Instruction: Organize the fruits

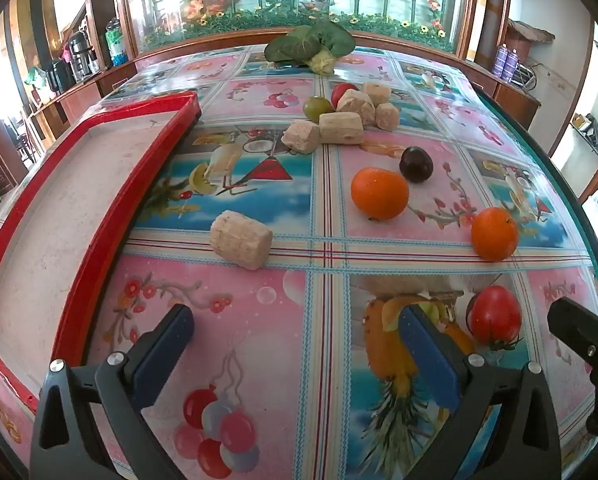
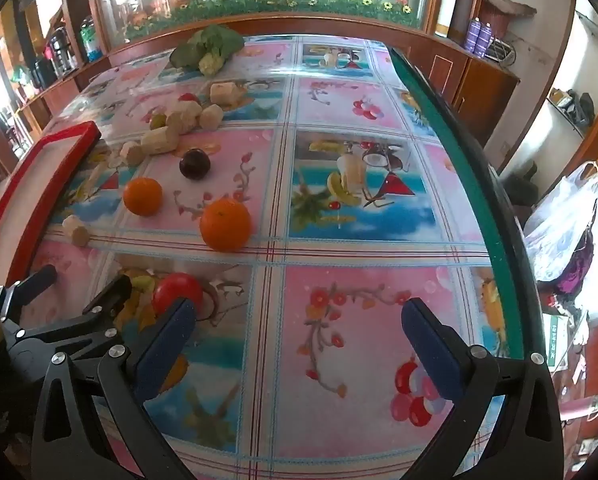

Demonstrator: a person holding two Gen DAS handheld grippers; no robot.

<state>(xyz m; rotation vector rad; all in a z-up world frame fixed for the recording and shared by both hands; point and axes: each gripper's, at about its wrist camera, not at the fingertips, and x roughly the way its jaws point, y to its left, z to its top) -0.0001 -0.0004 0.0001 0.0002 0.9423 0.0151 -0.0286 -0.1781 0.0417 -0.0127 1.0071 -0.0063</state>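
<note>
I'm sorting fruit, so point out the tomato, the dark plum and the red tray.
tomato point(image 1: 495, 314), left wrist view, middle of its skin
plum point(image 1: 416, 164), left wrist view, centre
tray point(image 1: 119, 192), left wrist view, red rim

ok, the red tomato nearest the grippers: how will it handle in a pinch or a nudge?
The red tomato looks round and glossy, so it will probably roll if nudged on the smooth tablecloth. Its shiny skin may slip between flat pads. It likely bruises if squeezed hard; the calyx end seems tipped sideways, so it is not resting stably.
</note>
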